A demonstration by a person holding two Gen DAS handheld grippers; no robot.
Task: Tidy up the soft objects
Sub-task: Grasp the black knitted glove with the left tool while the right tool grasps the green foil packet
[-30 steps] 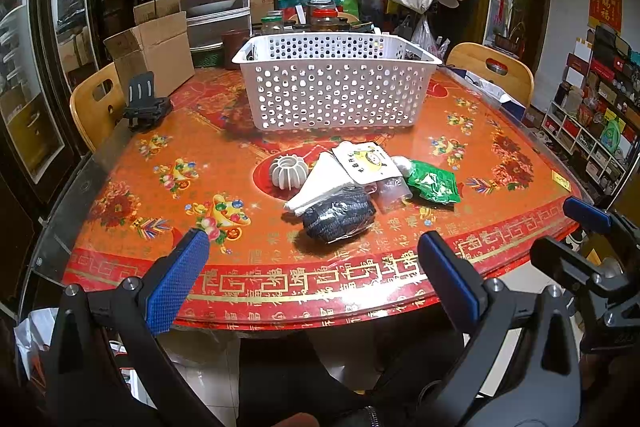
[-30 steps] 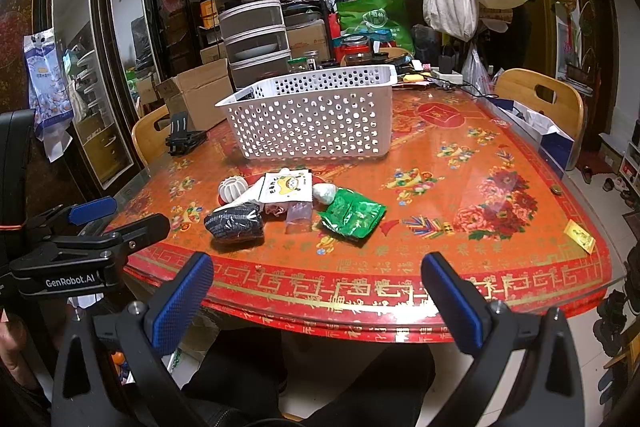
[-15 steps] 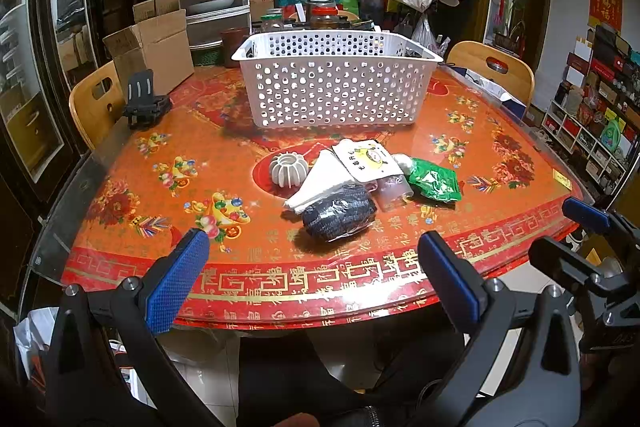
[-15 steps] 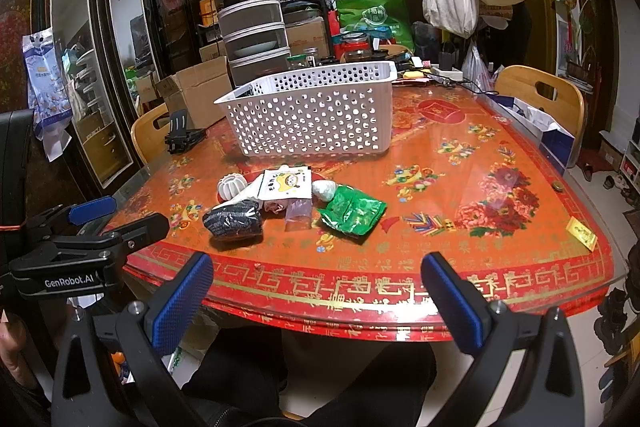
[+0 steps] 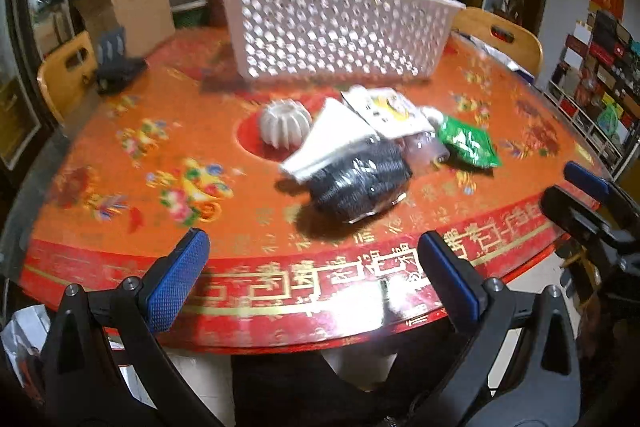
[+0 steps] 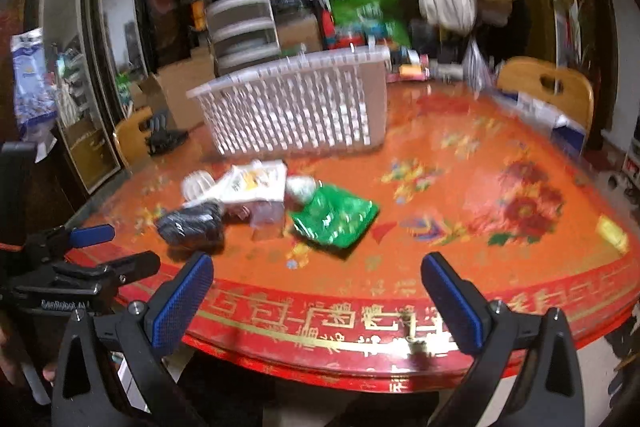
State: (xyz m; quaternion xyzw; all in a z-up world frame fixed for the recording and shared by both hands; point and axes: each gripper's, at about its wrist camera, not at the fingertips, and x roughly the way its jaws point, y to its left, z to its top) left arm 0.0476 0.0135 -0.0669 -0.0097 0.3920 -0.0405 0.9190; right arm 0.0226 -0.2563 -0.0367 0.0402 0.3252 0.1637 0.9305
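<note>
A pile of soft items lies mid-table: a black bundle in clear wrap (image 5: 360,183) (image 6: 192,225), a white folded cloth (image 5: 332,143), a white packet with a yellow print (image 5: 384,111) (image 6: 252,183), a green packet (image 5: 466,143) (image 6: 334,215) and a white ribbed ball (image 5: 284,123) (image 6: 198,185). A white perforated basket (image 5: 336,27) (image 6: 296,111) stands behind them. My left gripper (image 5: 312,279) is open and empty over the table's near edge, just short of the black bundle. My right gripper (image 6: 316,299) is open and empty, short of the green packet.
The round red table (image 5: 160,107) has a wooden chair at the left (image 5: 66,75) and another at the far right (image 6: 548,91). A black clip stand (image 5: 114,61) sits at the table's left. Boxes, drawers and bags crowd the back.
Both grippers have moved forward toward the table and the pile; the views are blurred by the motion. Both stay open. The objects have not moved.
</note>
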